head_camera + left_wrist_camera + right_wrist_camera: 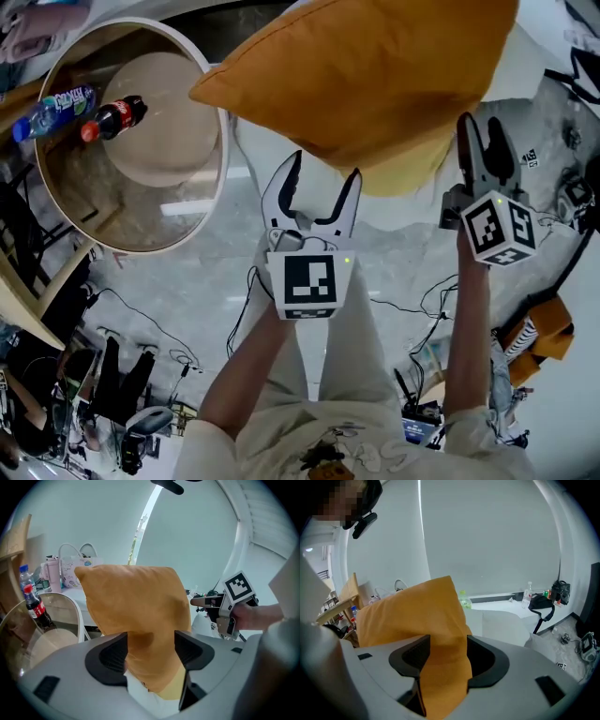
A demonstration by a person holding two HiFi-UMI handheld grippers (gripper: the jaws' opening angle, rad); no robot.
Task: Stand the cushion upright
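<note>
Cushion, orange fabric, square and plump [366, 75]: appears to stand on its edge on a white padded seat [506, 625], with a pale yellow face showing beneath it.

Left tool [325, 171]: at the cushion's lower edge. Jaws well apart, fabric between them, pads apparently slack, nothing held.

Right tool [481, 127]: at the cushion's lower right corner. Jaws partly apart, a fold of fabric between them, no grip apparent.

Round glass-topped desk [220, 159]: left of the cushion, bearing a cola bottle [112, 119] and a blue-labelled bottle [54, 108].

Step in hand, by judgement: letting go after standing the cushion up. The next move calls for drawing both tools straight back, clear of the fabric, without tipping the cushion.
</note>
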